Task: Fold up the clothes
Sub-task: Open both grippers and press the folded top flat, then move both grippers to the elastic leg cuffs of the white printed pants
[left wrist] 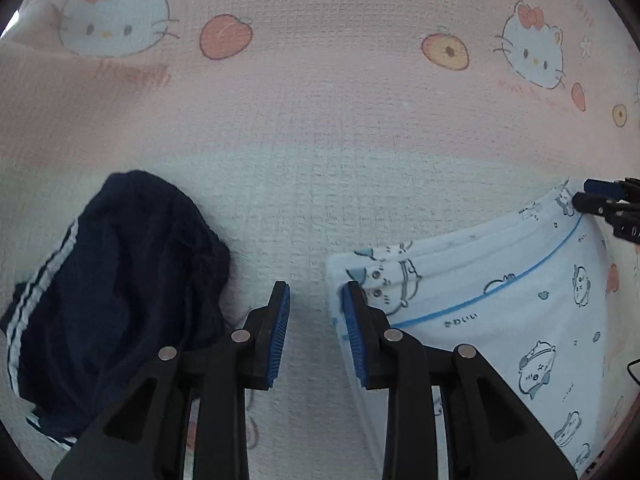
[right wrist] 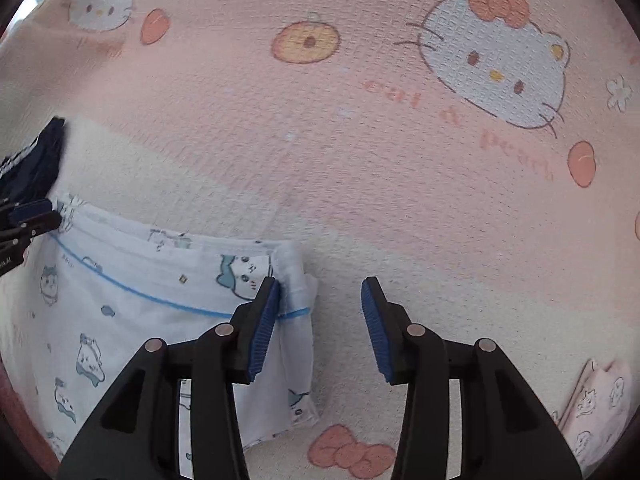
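Observation:
A white garment printed with small cartoon animals and a blue line (left wrist: 500, 300) (right wrist: 132, 304) lies folded flat on the pink cartoon-cat bedsheet (left wrist: 320, 100) (right wrist: 360, 160). My left gripper (left wrist: 316, 304) hovers open at the garment's left edge, its right finger against the cloth and nothing between the pads. My right gripper (right wrist: 320, 300) is open at the garment's right edge, its left finger over the cloth. In the left wrist view the right gripper's fingers (left wrist: 600, 204) show at the garment's far corner. In the right wrist view the left gripper's fingers (right wrist: 28, 220) show at the other corner.
A crumpled navy garment with white stripes (left wrist: 112, 292) (right wrist: 32, 160) lies to the left of the white one. A folded pale pink printed cloth (right wrist: 596, 404) sits at the lower right of the right wrist view. Bare sheet stretches beyond the garments.

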